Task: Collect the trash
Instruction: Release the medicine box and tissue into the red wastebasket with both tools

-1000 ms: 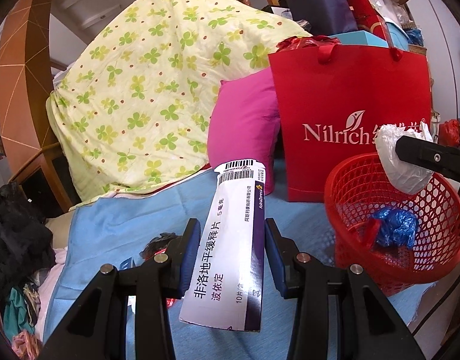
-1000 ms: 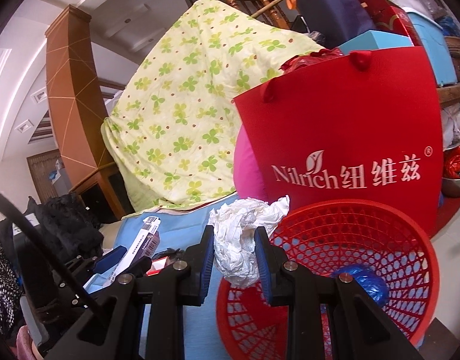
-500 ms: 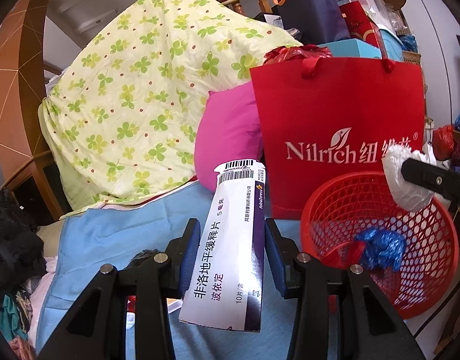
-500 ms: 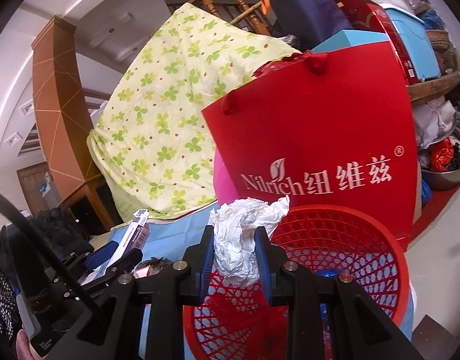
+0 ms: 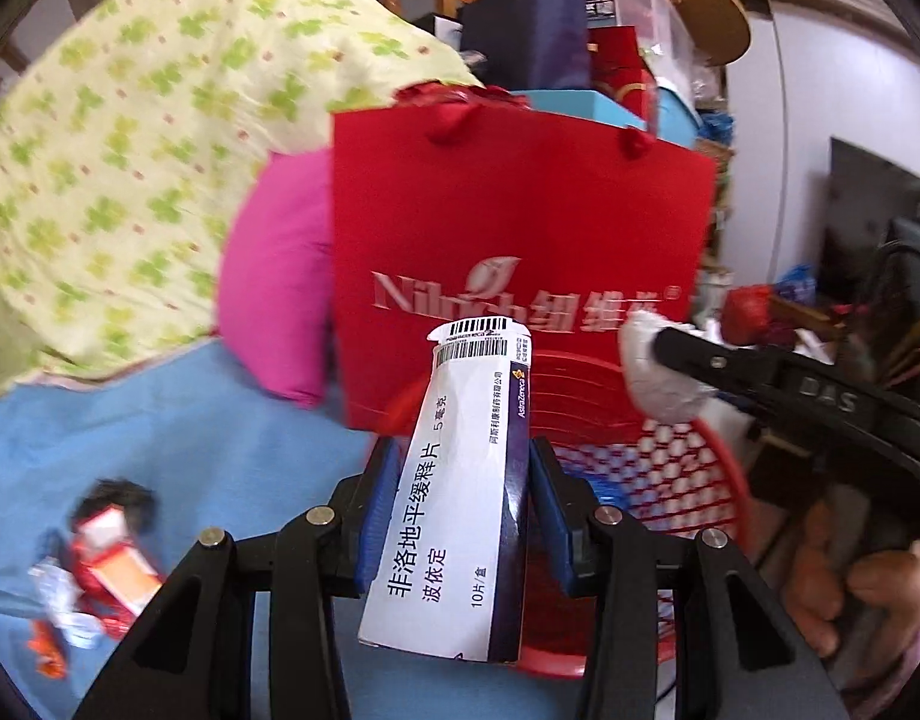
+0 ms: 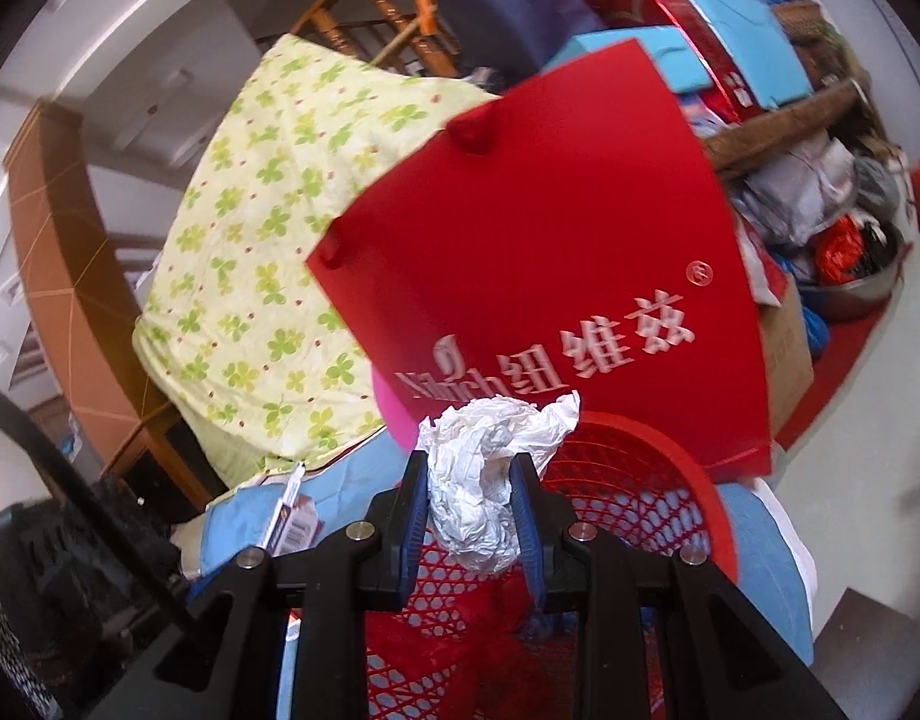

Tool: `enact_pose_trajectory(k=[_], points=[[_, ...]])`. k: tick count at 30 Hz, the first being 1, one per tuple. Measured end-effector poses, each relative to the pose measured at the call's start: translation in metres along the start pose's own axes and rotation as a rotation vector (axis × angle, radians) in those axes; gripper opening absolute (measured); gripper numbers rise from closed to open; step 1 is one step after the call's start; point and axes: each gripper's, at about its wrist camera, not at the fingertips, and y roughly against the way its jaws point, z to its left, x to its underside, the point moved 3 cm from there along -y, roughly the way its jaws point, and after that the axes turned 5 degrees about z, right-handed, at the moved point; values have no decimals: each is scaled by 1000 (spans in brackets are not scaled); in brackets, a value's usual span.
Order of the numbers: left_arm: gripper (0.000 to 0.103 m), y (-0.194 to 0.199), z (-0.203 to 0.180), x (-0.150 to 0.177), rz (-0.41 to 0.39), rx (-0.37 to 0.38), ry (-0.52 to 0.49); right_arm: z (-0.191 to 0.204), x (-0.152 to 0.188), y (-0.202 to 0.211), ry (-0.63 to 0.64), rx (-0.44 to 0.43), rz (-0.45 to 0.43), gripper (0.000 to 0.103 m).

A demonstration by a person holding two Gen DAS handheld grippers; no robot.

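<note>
Left gripper [image 5: 463, 504] clamped on white-and-purple medicine box [image 5: 460, 498], blue pads pressing both long sides; box upright, barcode end far, held over near-left rim of red basket [image 5: 712, 480]. Right gripper [image 6: 469, 510] closed on crumpled white tissue [image 6: 490, 480], wad bulging above pads, held over basket [image 6: 658, 480]. Red paper bag [image 5: 520, 228] stands just beyond basket, pink cushion [image 5: 273, 276] to its left. Red-and-white wrapper scraps [image 5: 99, 558] lie on blue cloth [image 5: 177, 420], near left. Clover-print quilt [image 6: 267, 252] piled far left.
</note>
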Motion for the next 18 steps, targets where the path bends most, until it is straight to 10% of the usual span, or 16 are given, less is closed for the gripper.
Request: enact_pose_trajectory(k=[8,12,18], points=[[66,-29,-10,13,82,38,18,-19,1,-13,-93,9,73,32],[66,-22,-7,12,78,-1,13,-20,1,-11,-109,10,62,65],[66,-2,14,9,65,-120,-8,-1,1,-6,-77,-12,10,65]])
